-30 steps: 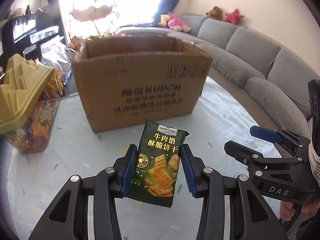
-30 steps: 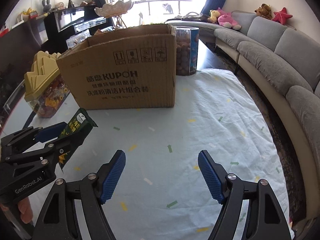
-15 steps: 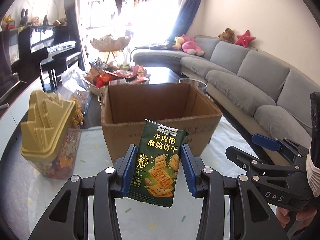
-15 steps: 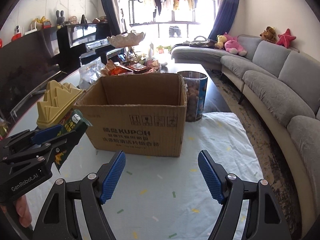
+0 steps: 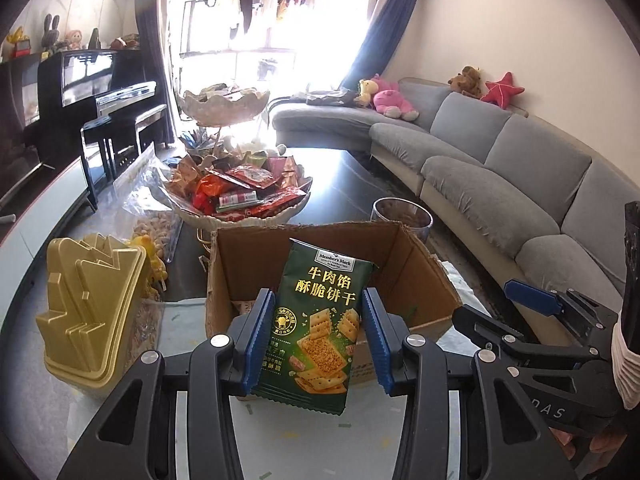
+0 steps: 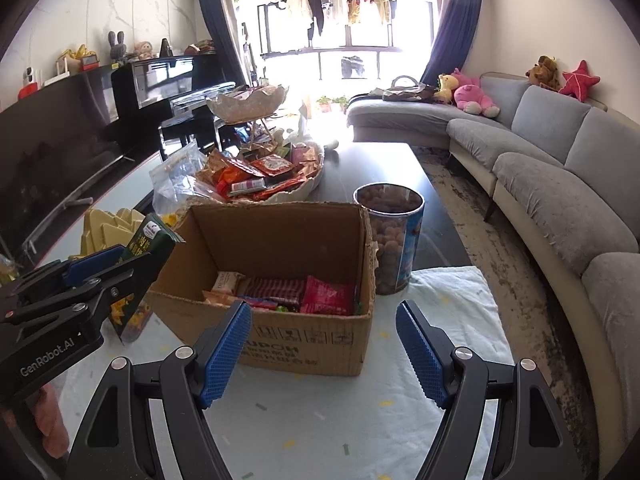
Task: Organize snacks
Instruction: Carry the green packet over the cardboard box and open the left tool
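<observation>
Tablecloth [image 6: 440,364] under cardboard box [image 6: 280,344], grey sofa [image 6: 560,168], piano [image 6: 160,84], bright window [image 6: 340,40]

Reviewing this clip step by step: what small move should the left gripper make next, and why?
Probably carry the green cracker packet forward over the open cardboard box. The left gripper clamps it upright short of the box, which already holds snacks; the right gripper is open and empty.

Left tongs [image 5: 316,336] clamp green cracker packet [image 5: 316,328] above cardboard box [image 5: 424,280].
</observation>
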